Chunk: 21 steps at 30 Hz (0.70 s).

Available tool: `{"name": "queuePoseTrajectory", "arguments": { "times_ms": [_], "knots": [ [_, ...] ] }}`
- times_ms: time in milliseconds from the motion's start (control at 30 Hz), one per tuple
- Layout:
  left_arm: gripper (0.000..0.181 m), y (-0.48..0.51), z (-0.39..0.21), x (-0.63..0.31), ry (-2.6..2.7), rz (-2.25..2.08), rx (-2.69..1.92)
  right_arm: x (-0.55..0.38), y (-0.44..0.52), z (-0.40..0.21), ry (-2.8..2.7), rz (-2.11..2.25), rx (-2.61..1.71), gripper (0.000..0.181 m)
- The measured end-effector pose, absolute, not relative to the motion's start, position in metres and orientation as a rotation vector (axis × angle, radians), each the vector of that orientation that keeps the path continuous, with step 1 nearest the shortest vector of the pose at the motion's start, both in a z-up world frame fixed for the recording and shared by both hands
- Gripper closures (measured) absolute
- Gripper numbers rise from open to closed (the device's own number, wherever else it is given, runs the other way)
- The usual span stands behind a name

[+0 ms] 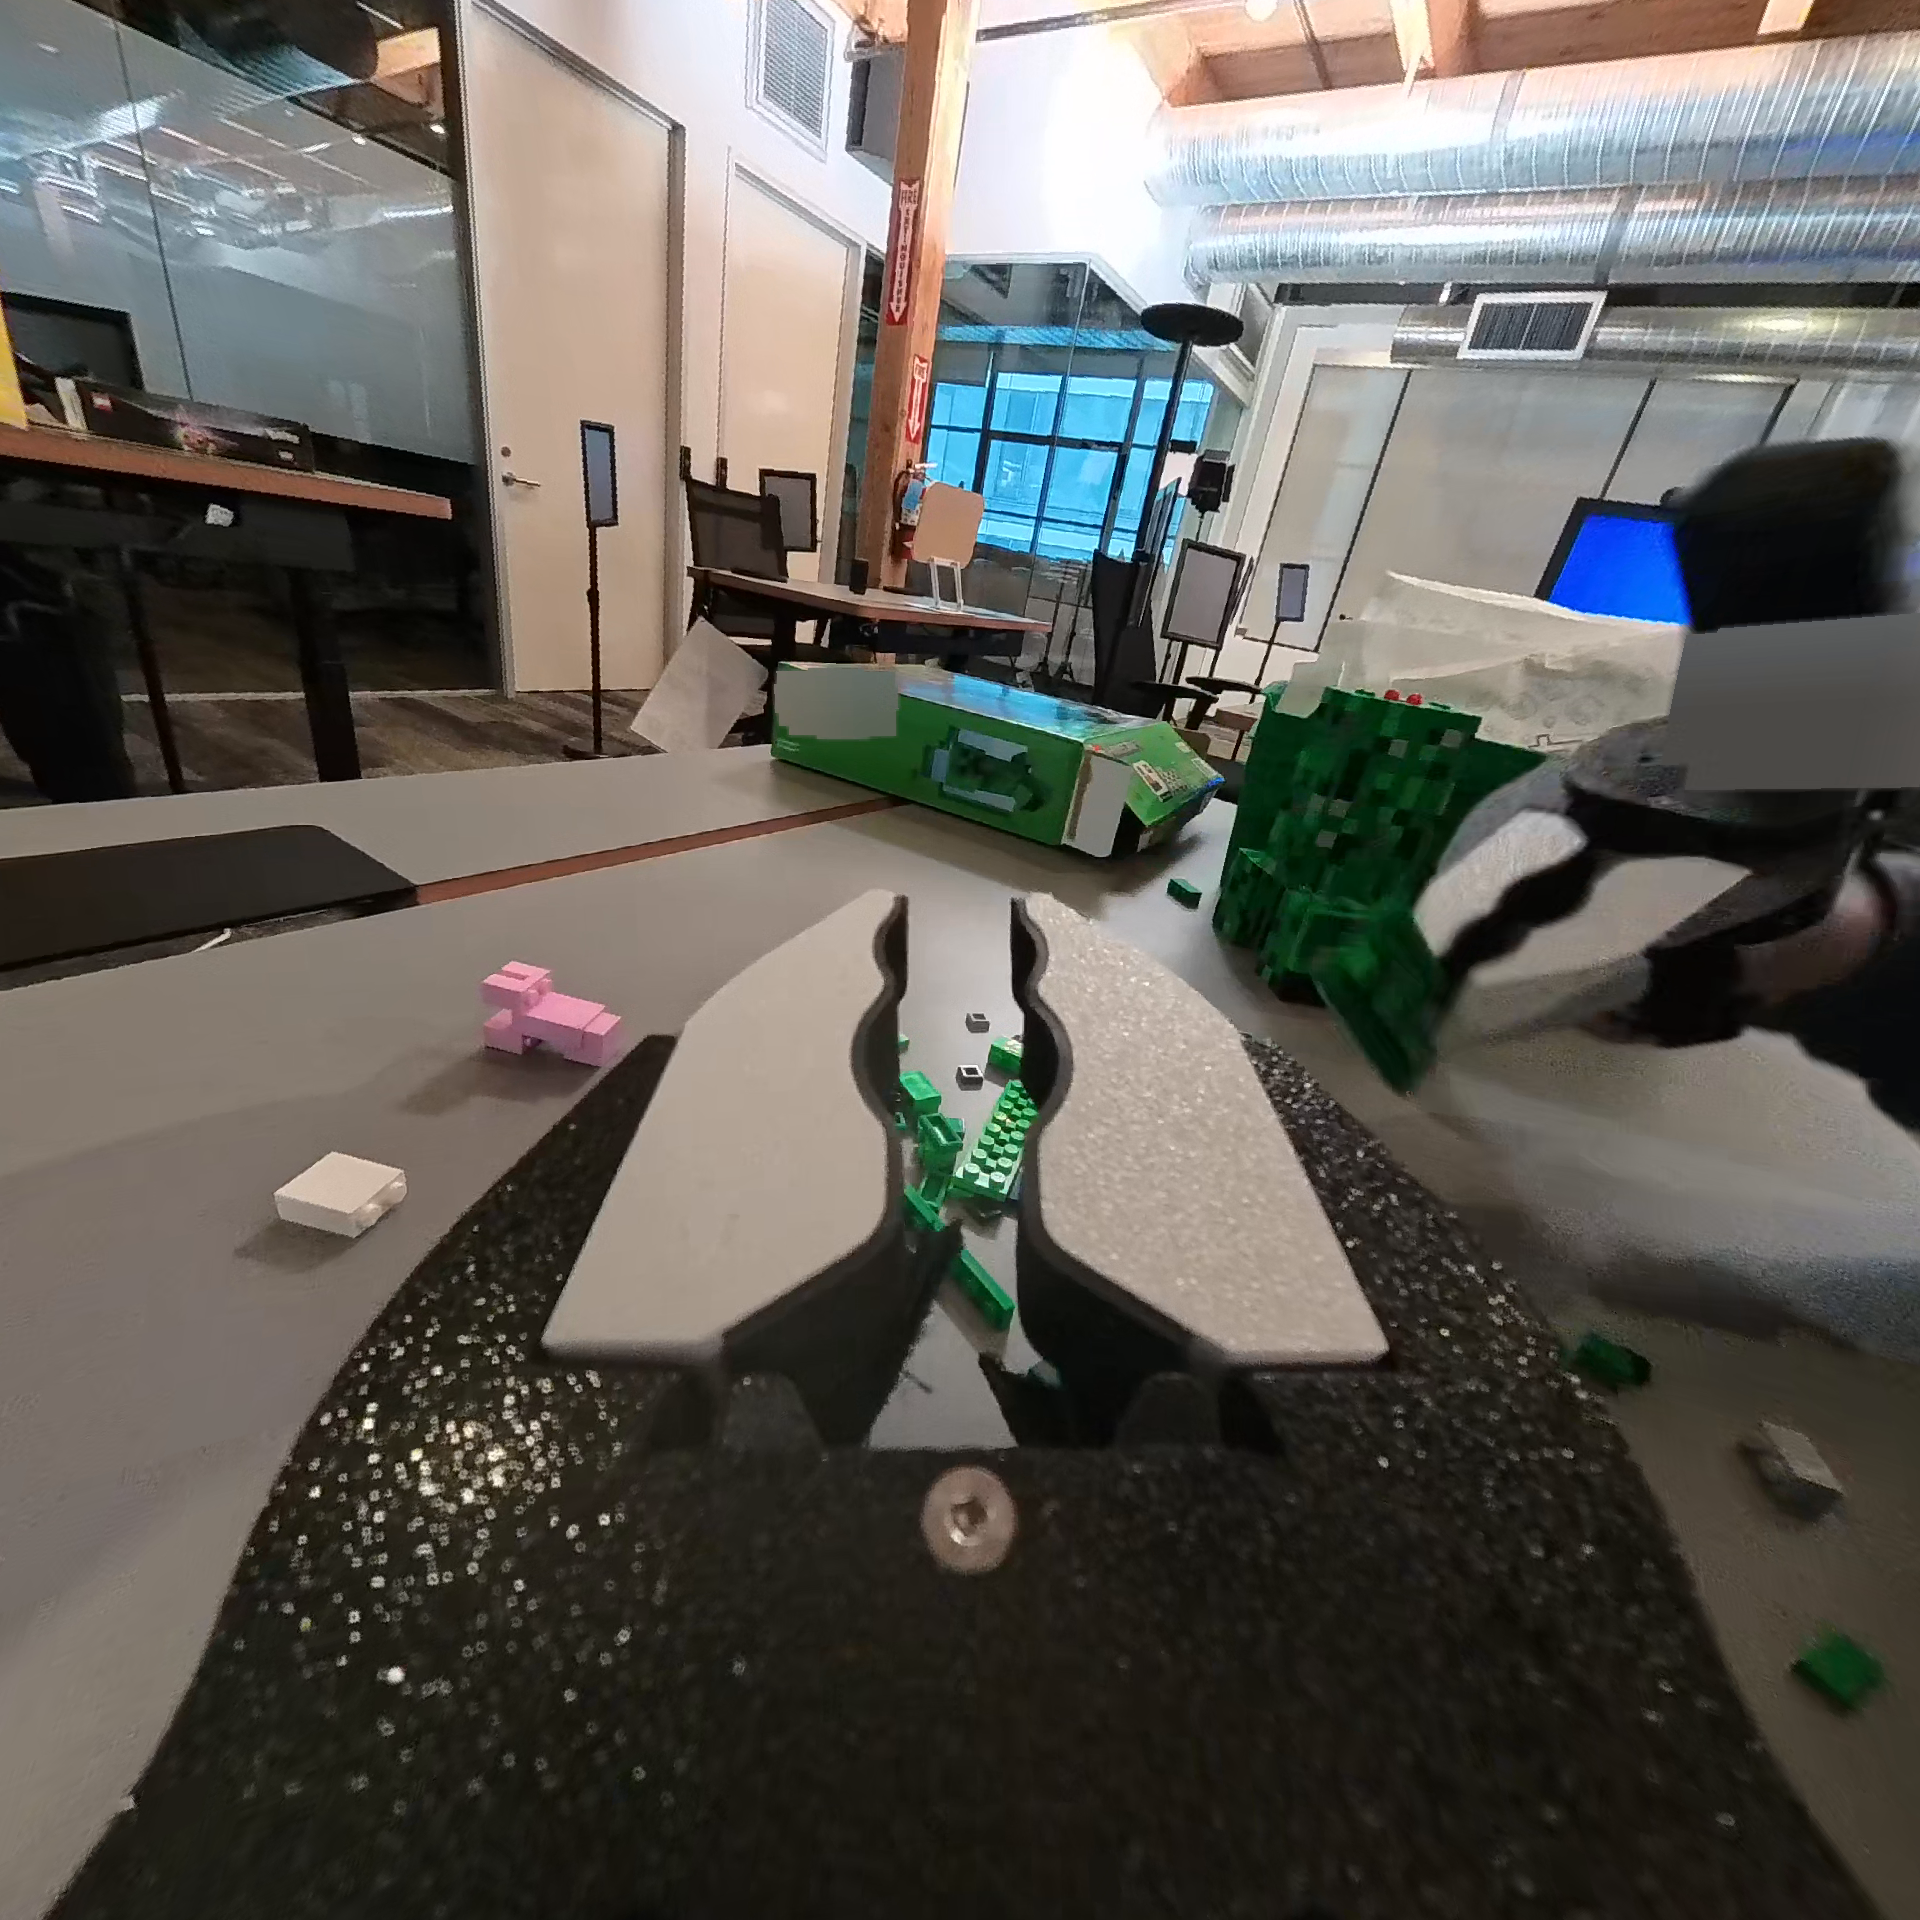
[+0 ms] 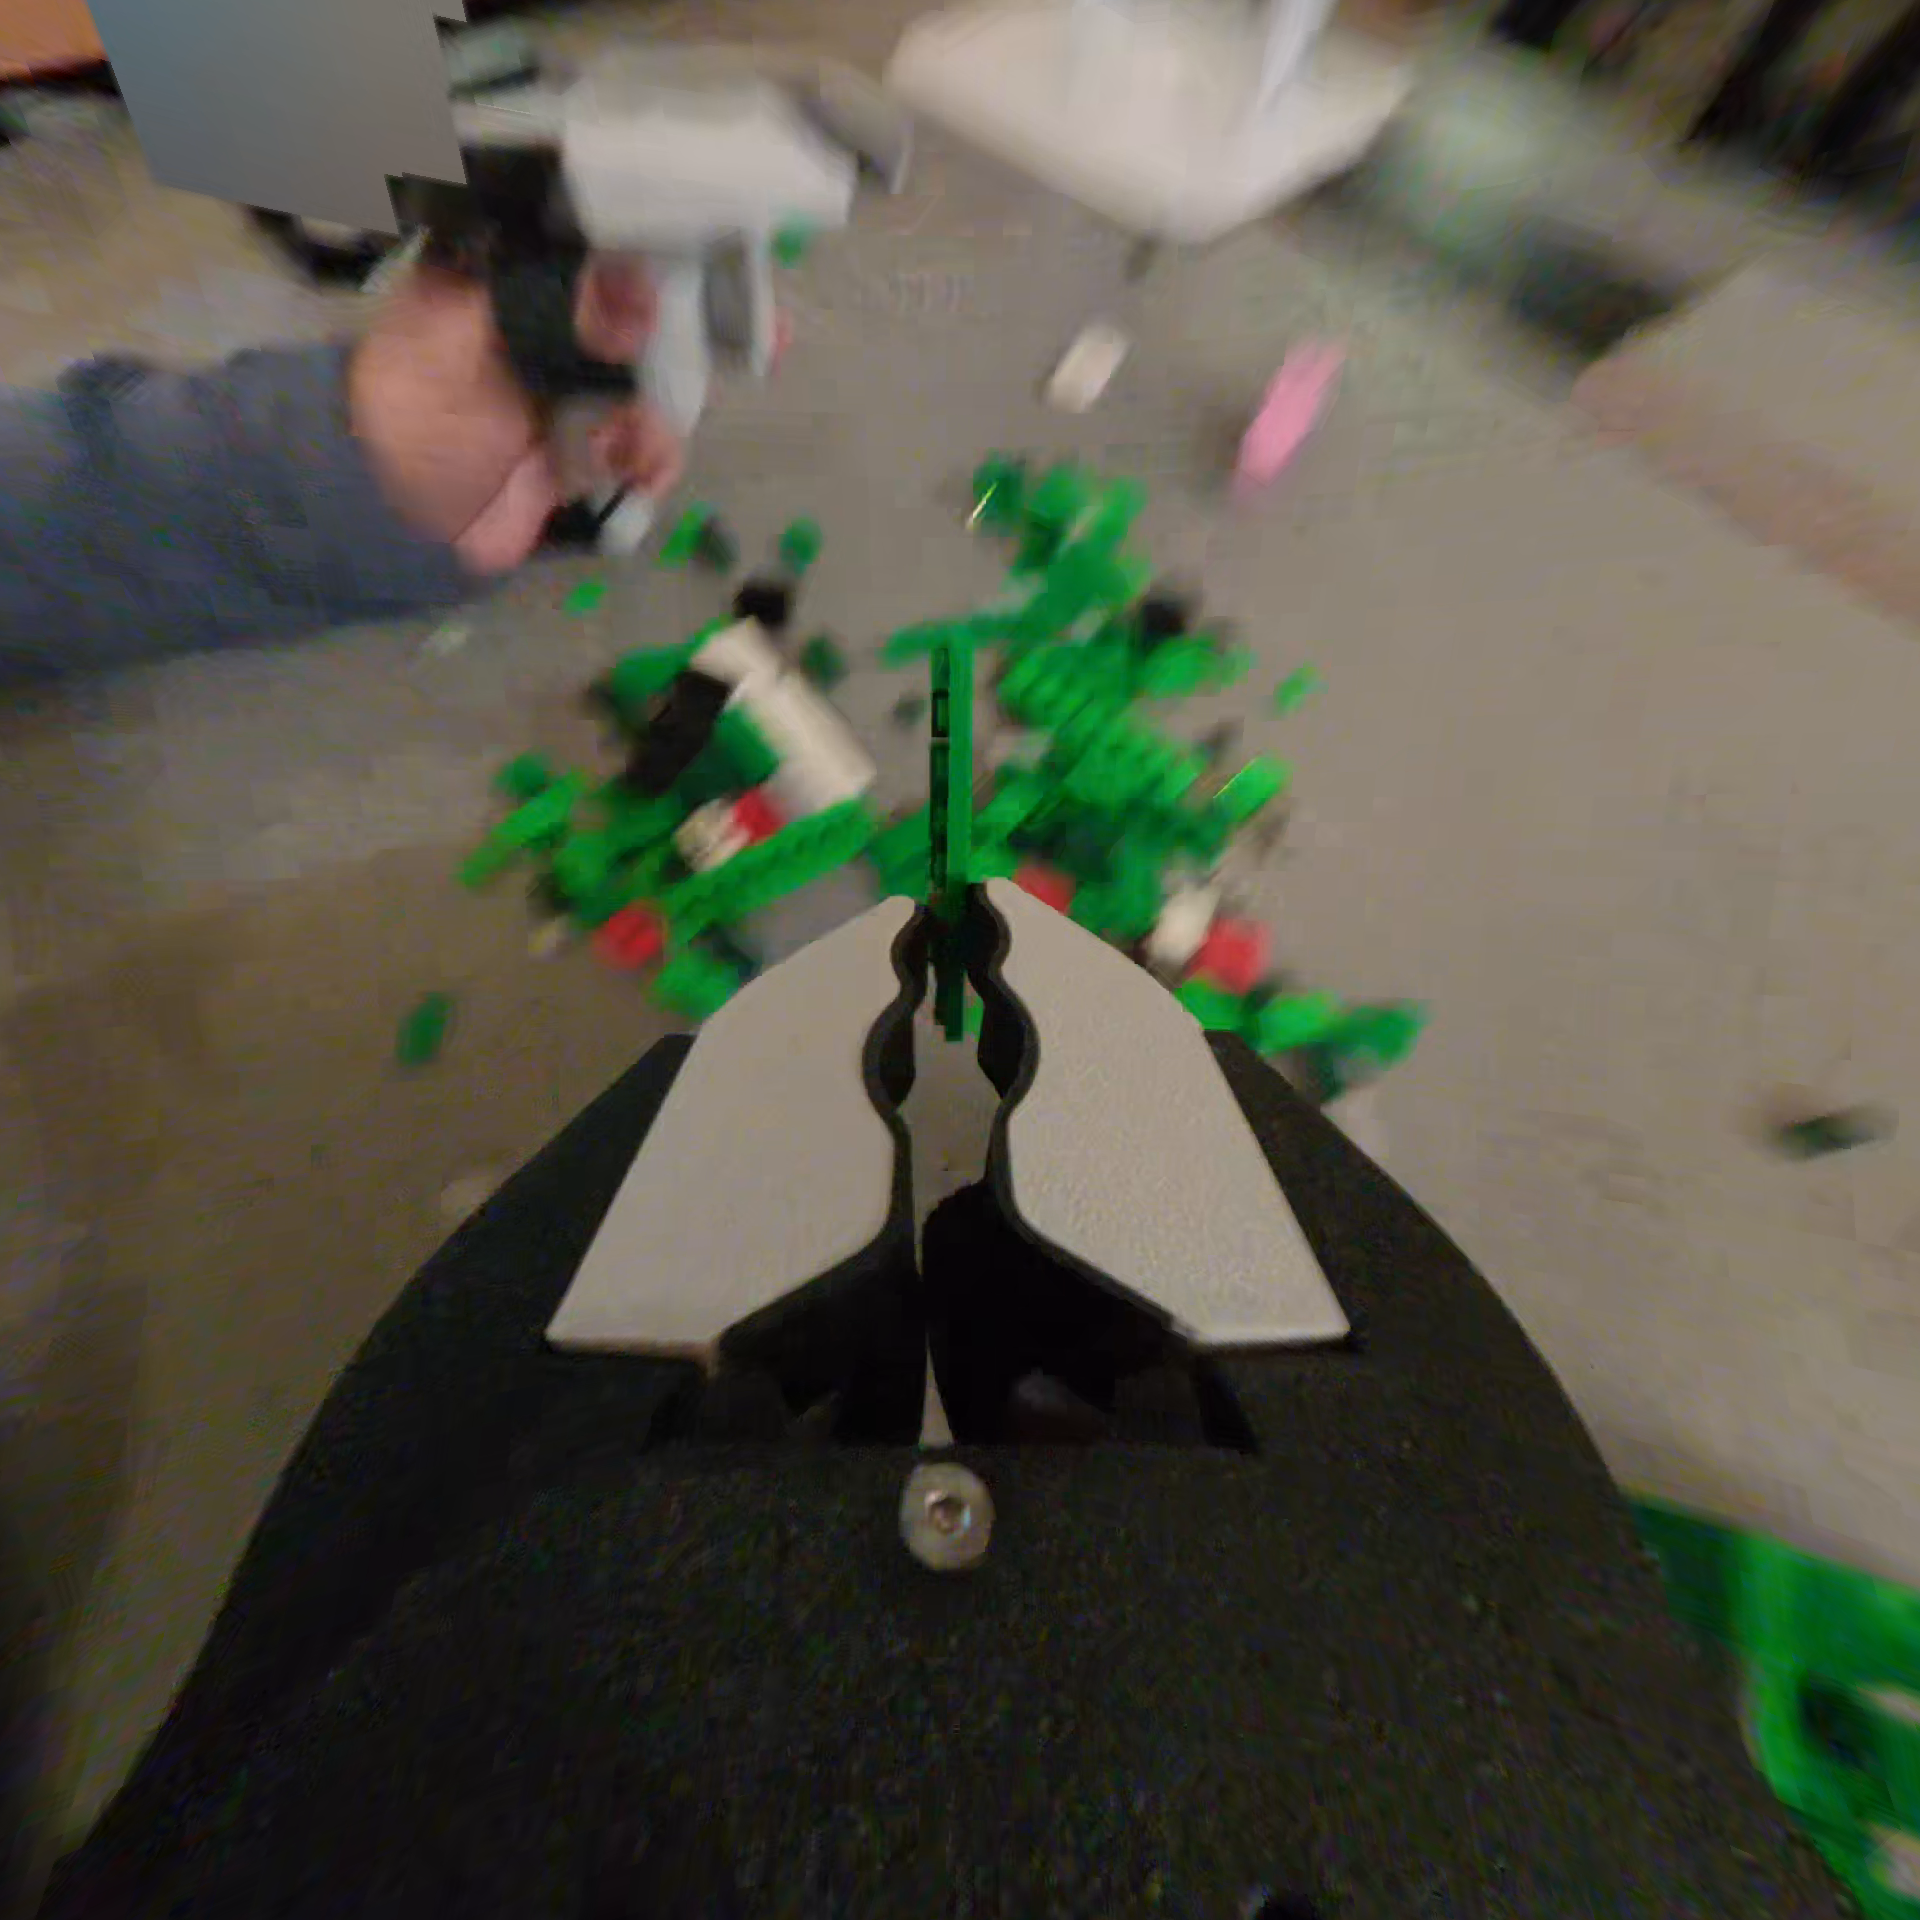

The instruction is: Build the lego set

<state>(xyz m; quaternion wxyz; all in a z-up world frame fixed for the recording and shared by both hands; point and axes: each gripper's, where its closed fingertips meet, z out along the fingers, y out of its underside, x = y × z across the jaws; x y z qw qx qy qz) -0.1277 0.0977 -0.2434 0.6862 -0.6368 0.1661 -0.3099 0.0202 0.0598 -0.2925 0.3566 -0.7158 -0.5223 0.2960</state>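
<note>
My left gripper (image 1: pixel 958 920) is open and empty, held low over the grey table (image 1: pixel 312 1039). Loose green bricks (image 1: pixel 992 1138) lie between and beyond its fingers. The tall green brick model (image 1: pixel 1340 821) stands at the right. My right gripper (image 2: pixel 948 914) is shut on a thin green plate (image 2: pixel 951 790) held edge-on. In the left wrist view that gripper (image 1: pixel 1455 935) holds the green plate (image 1: pixel 1382 997) just in front of the model. Below it in the blurred right wrist view lies a pile of green, red and white bricks (image 2: pixel 1081 727).
A pink brick pig (image 1: pixel 545 1013) and a white brick (image 1: pixel 341 1192) lie at the left. The green set box (image 1: pixel 987 769) lies on its side at the back. Small green bricks (image 1: pixel 1839 1668) and a grey piece (image 1: pixel 1792 1465) lie at the right. A white bag (image 1: pixel 1507 644) sits behind the model. My right fingertips sit around 15 cm from my left ones.
</note>
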Motion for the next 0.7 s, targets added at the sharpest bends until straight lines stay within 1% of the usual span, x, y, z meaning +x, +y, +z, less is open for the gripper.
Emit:
{"name": "queuePoseTrajectory", "arguments": {
  "times_ms": [33,67,100,167,200,300,400,467,567,633,700],
  "knots": [
    [0.164,0.097,-0.244,-0.127,0.38,-0.695,-1.428,0.03,0.045,-0.302,-1.414,0.887,-1.989,0.175],
    [0.164,0.097,-0.244,-0.125,0.39,-0.692,-1.43,0.038,0.037,-0.306,-1.424,0.992,-2.11,0.168],
    [0.164,0.097,-0.245,-0.124,0.401,-0.684,-1.433,0.044,0.032,-0.308,-1.397,1.075,-2.206,0.152],
    [0.163,0.096,-0.246,-0.119,0.436,-0.663,-1.441,0.056,0.026,-0.312,-1.408,1.176,-2.308,0.141],
    [0.163,0.096,-0.248,-0.116,0.457,-0.651,-1.448,0.06,0.028,-0.317,-1.408,1.155,-2.337,0.135],
    [0.162,0.094,-0.253,-0.107,0.529,-0.599,-1.469,0.067,0.044,-0.325,-1.397,0.989,-2.315,0.131],
    [0.162,0.091,-0.257,-0.097,0.615,-0.526,-1.469,0.068,0.039,-0.32,-1.541,0.883,-2.1,0.122],
    [0.164,0.087,-0.26,-0.089,0.692,-0.474,-1.465,0.068,0.025,-0.324,-1.718,0.795,-1.891,0.123],
    [0.167,0.07,-0.264,-0.061,0.889,-0.482,-1.456,0.067,0.021,-0.337,-1.831,0.592,-1.676,0.132],
    [0.169,0.049,-0.266,-0.031,1.055,-0.578,-1.449,0.066,0.018,-0.342,-1.857,0.597,-1.654,0.131],
    [0.17,0.022,-0.276,0.0,1.233,-0.721,-1.497,0.066,0.011,-0.348,-1.892,0.691,-1.719,0.13]
  ]
}}
